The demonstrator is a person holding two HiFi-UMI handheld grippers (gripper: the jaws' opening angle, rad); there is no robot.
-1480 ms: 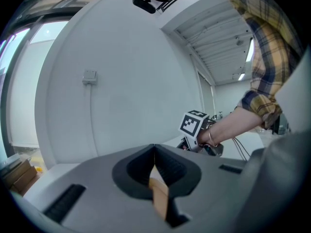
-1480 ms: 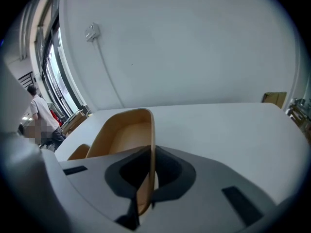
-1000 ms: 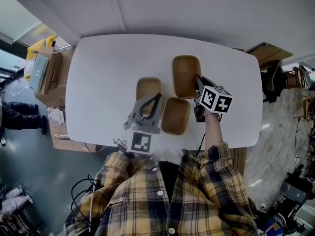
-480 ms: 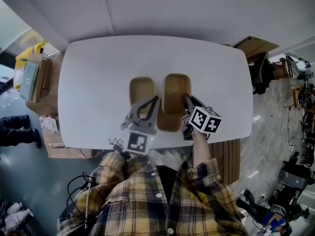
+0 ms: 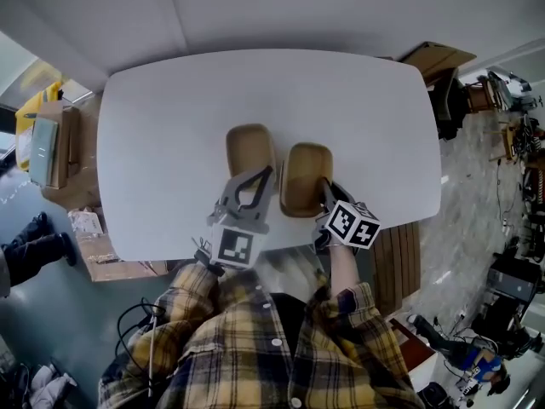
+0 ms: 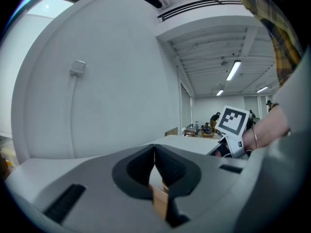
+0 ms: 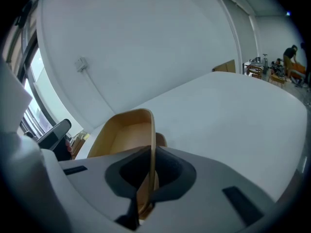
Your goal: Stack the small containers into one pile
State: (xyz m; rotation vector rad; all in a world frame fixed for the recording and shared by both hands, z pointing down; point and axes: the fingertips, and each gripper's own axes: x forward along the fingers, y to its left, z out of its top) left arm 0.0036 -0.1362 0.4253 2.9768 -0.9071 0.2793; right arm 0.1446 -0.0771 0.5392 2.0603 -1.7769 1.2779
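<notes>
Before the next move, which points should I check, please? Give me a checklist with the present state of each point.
1. Right claw shut on the wall of the right container: ok.
2. Left claw shut on the rim of the left container: ok.
3. Right container lined up over the lower container: cannot tell; only a corner of it shows.
4. Right container fully seated in it: cannot tell.
5. The two claws stand apart from each other: ok.
</notes>
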